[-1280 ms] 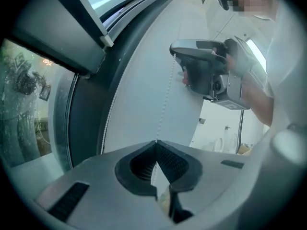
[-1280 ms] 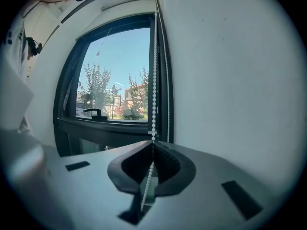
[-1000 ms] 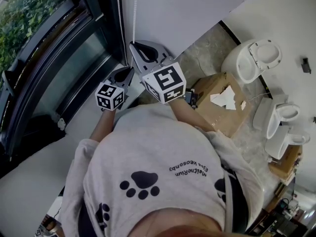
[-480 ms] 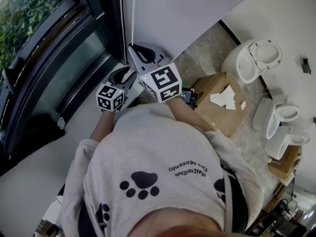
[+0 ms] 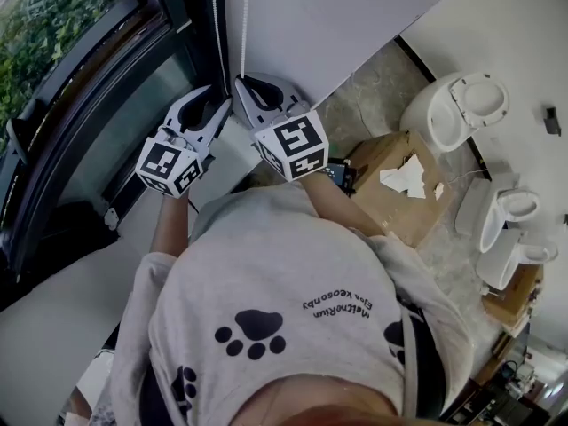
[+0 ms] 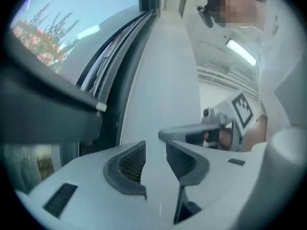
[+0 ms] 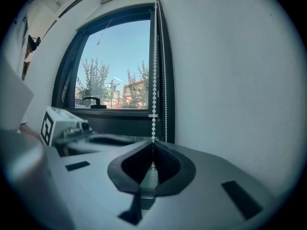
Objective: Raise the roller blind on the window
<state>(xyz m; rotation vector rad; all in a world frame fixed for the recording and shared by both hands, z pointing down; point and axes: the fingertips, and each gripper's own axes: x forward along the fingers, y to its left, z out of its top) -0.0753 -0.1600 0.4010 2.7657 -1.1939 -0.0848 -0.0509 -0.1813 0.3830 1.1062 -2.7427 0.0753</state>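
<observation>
Window [image 7: 115,66]: glass clear in right gripper view; blind not seen, judged rolled high or out of frame. Wall [image 7: 230,80]: just right of window. Your right gripper [image 7: 153,150]: clamped on chain [image 7: 154,80]. Your left gripper [image 6: 154,150]: jaws just been opening, now wide, nothing between. Chain: beaded loop, hangs along window's right edge beside wall. Judged light, limp, slippery. Pinch it square across the beads, high on front strand, and pull straight down.
</observation>
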